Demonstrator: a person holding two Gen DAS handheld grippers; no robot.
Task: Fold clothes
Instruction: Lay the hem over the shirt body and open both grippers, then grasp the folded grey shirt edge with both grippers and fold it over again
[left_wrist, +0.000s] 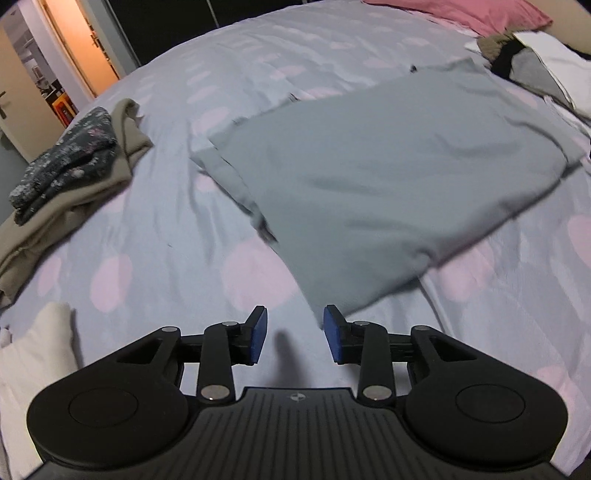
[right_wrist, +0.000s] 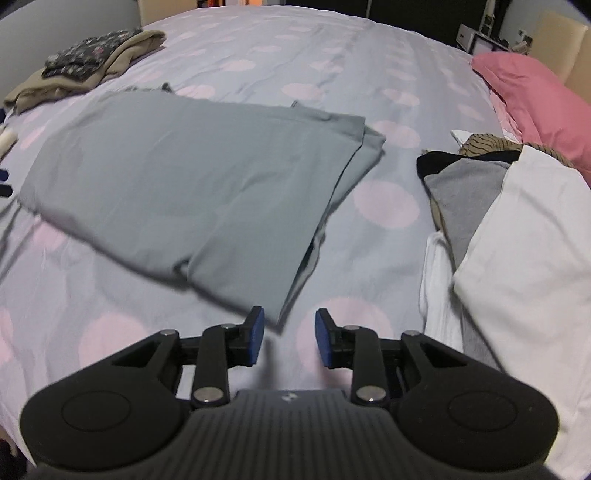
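Observation:
A grey-blue garment (left_wrist: 388, 177) lies folded flat on the bed; it also shows in the right wrist view (right_wrist: 192, 184). My left gripper (left_wrist: 294, 338) is open and empty, just short of the garment's near corner, its right pad beside the cloth edge. My right gripper (right_wrist: 287, 338) is open and empty, just short of the garment's other near corner, which lies in front of its left pad. Neither gripper holds cloth.
The bed has a lilac cover (left_wrist: 166, 240) with pink dots. A beige and dark floral clothes pile (left_wrist: 66, 177) lies at the left. A stack of white, grey, black clothes (right_wrist: 498, 221) lies at the right, by a pink pillow (right_wrist: 535, 96). A white cloth (left_wrist: 33, 362) lies near left.

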